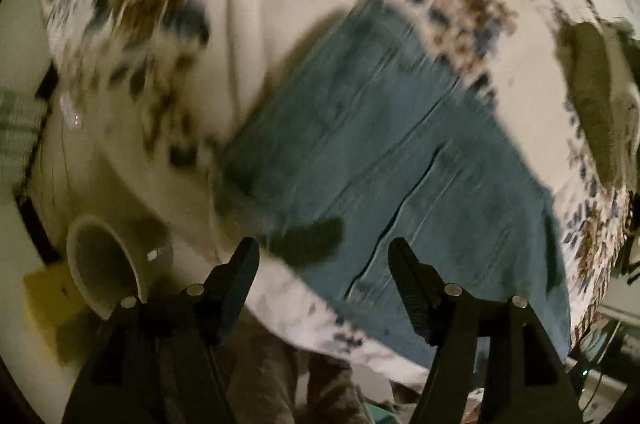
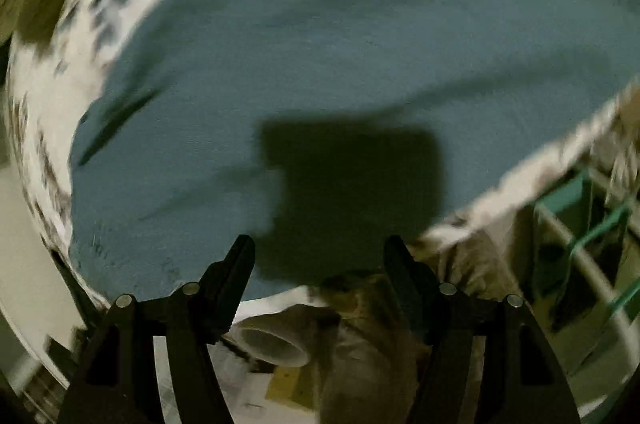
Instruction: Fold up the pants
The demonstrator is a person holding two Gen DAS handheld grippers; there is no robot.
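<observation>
Left claw (image 1: 324, 258) and right claw (image 2: 319, 256) both gape, empty.

So the surface here is a bed (image 1: 248, 35) with a white cover printed with brown and dark blue leafy patches. The print is smeared by blur in both views. Lying flat on it is a pair of blue denim pants (image 1: 384, 151), running from the middle of the left wrist frame down to the lower right, seams and folds showing. In the right wrist view the pants (image 2: 360, 35) fill most of the frame, with the printed cover peeking out along the left edge and lower right. There's also a grey-green cloth lump (image 1: 592, 95) sitting on the cover at the right edge.
</observation>
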